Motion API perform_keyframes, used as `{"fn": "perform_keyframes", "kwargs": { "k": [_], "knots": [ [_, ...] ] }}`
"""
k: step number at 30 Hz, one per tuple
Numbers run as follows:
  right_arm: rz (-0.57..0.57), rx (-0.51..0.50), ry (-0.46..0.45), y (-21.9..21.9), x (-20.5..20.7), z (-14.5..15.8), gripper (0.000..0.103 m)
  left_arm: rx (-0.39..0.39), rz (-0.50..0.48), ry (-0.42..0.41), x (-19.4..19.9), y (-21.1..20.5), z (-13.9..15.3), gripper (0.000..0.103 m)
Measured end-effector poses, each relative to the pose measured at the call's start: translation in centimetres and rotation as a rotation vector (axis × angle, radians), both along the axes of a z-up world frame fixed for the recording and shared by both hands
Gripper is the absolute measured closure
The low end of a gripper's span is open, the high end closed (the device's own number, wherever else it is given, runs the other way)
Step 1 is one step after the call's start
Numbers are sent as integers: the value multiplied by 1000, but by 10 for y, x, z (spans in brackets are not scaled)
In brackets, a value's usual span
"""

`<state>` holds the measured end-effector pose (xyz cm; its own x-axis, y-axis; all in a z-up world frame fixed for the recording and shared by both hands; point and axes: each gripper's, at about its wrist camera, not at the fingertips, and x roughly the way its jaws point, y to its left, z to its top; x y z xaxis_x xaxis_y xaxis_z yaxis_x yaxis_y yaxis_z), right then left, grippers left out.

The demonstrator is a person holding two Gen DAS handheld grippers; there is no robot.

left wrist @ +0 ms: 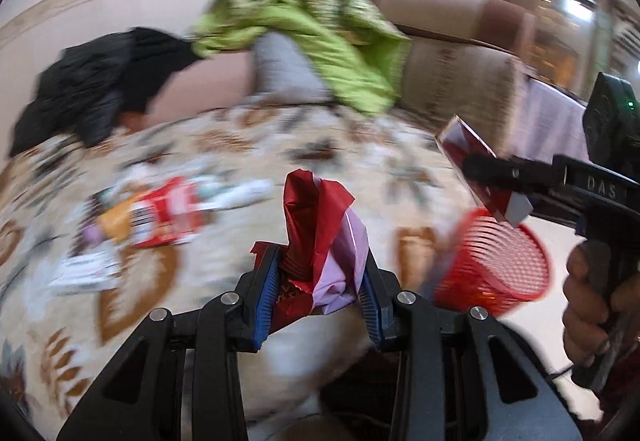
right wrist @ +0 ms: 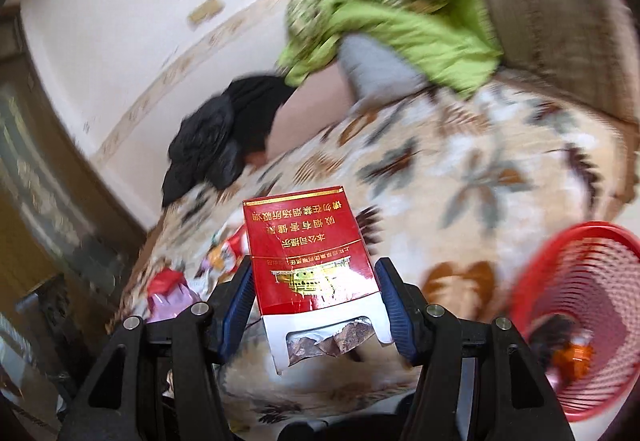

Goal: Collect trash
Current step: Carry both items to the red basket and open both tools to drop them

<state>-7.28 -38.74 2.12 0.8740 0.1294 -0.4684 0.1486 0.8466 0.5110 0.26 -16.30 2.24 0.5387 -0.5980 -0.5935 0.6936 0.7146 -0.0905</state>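
Above red basket (left wrist: 496, 269), right claw (right wrist: 316, 281) pinching Chinese-lettered cigarette pack (right wrist: 308, 253); left claw (left wrist: 320, 277) pinching crumpled wrapper (left wrist: 320, 233)

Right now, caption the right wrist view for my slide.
Right gripper clamps a red cigarette pack near the red basket.

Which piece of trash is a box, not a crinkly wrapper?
The red cigarette box in the right gripper; the left gripper holds a crumpled red wrapper.
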Motion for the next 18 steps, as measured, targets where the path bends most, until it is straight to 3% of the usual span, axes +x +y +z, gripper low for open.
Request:
{"fn": "perform_keyframes", "kwargs": {
  "k": [6,9,18],
  "knots": [
    [-199,37,10,-79,-71,1,38,-32,-245,83,-27,-85,18,67],
    [-278,65,25,-111,-94,-8,38,-46,-348,168,-33,-134,15,67],
    [-391,181,87,-166,-113,-52,36,57,-461,292,-41,-233,-26,67]
  ]
}}
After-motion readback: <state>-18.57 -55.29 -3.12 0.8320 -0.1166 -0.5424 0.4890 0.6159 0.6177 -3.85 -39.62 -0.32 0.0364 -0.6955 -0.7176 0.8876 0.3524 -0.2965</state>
